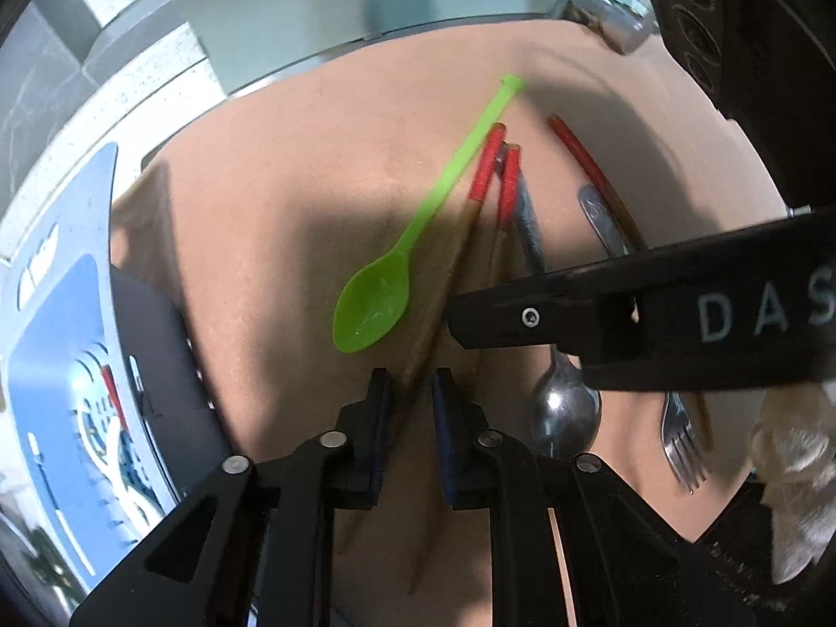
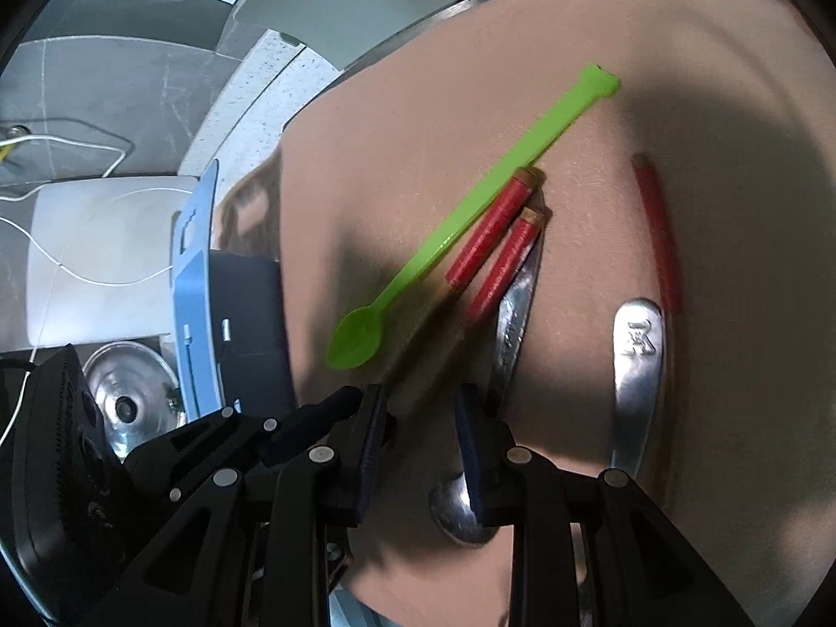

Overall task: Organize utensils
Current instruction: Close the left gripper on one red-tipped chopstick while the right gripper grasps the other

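Straddling a wooden, red-wrapped chopstick (image 1: 454, 266), the left gripper (image 1: 410, 392) is slightly apart; the right gripper (image 2: 420, 418) too, hiding a steel spoon's (image 2: 454, 514) bowl.

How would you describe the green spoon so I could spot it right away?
Look at the tan mat beside the blue rack. A cluster of utensils lies on it: red-wrapped chopsticks, a metal spoon and a fork. The green spoon lies along the cluster's left edge, the only bright lime plastic piece, with a long flat handle.

Chrome faucet (image 1: 601, 5), round steel lid (image 2: 133, 392), white cable (image 2: 78, 266)
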